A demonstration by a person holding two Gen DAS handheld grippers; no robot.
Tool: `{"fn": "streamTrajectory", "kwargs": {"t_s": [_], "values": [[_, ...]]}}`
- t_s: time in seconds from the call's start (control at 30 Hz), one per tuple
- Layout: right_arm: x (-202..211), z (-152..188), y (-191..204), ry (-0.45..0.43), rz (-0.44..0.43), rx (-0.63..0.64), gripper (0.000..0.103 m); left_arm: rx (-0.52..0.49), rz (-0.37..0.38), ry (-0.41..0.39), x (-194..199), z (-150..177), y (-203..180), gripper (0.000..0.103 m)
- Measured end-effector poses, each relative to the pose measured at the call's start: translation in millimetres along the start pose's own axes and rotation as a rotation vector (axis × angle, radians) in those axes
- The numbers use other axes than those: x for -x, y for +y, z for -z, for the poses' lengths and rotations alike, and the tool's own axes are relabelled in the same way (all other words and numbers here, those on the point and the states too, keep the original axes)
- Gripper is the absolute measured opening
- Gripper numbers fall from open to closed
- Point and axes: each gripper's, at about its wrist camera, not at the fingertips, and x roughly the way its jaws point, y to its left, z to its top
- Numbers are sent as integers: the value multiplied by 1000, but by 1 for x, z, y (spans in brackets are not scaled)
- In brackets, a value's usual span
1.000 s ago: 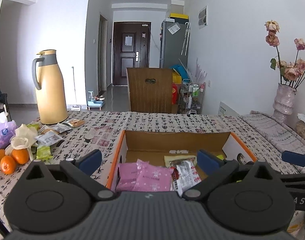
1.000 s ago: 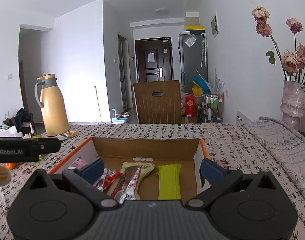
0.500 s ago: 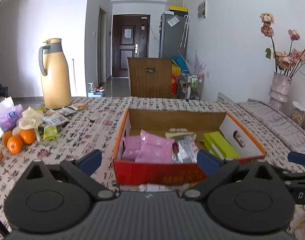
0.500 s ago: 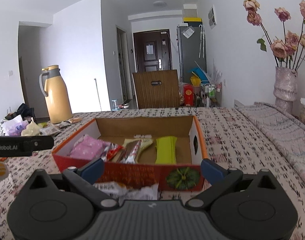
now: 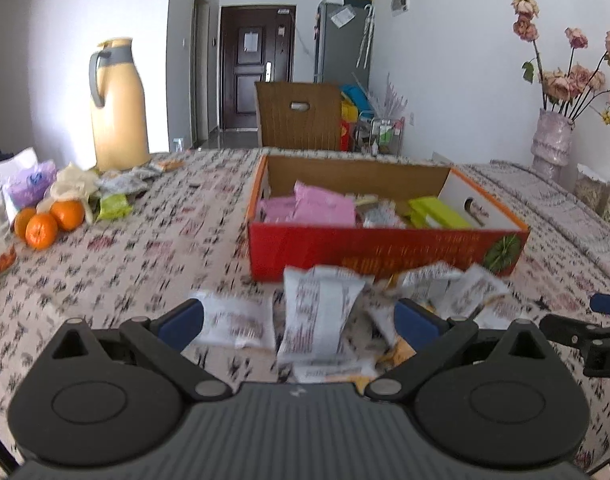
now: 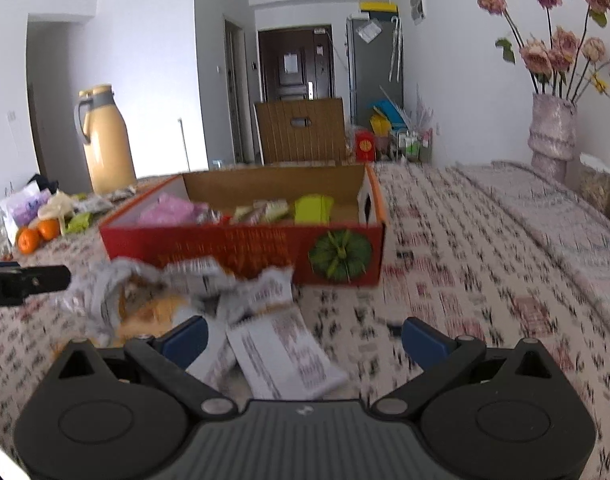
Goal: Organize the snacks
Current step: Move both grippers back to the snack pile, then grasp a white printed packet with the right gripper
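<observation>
A red cardboard box [image 5: 381, 250] [image 6: 241, 246] sits on the patterned tablecloth and holds pink packets [image 5: 323, 208], green packets [image 5: 437, 212] and other snacks. A heap of white snack packets [image 5: 321, 320] [image 6: 273, 344] lies on the cloth in front of it. My left gripper [image 5: 299, 318] hangs open just above that heap, with nothing between its blue fingertips. My right gripper [image 6: 305, 338] is open too, over the heap's right end. The right gripper's tip [image 5: 607, 306] shows at the left wrist view's right edge.
A yellow thermos jug [image 5: 119, 106] stands at the far left, with oranges [image 5: 49, 220], loose packets and bags [image 5: 29, 184] near it. A vase of dried roses [image 6: 553, 132] stands at the right. A wooden chair [image 5: 299, 116] is behind the table.
Both grippers have drawn back from over the box toward the near side. The box's red front and the heap of white packets before it have come into view.
</observation>
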Motion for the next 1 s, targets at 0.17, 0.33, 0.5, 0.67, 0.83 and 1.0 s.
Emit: {"fn": "streamTrajectory", "kwargs": {"t_s": [0.17,0.33,0.5,0.67,0.83,1.0], "values": [[-10,10,-1,50,13,8,103,10,-13,18,0,5,6,103],[-25,9,6,84,16,56,103,12,-15,25,-2,6,8,103],[-44,7,12,124,35,138,103,15,-22,37,-5,7,8,103],[-63,4,11,166,10,160,103,18,-31,47,-9,7,9,103],[-76,-4,-1,196,-42,107,103,22,-34,48,-10,7,10,103],[-81,-6,0,188,-55,113,103,30,-36,54,-13,7,12,103]]}}
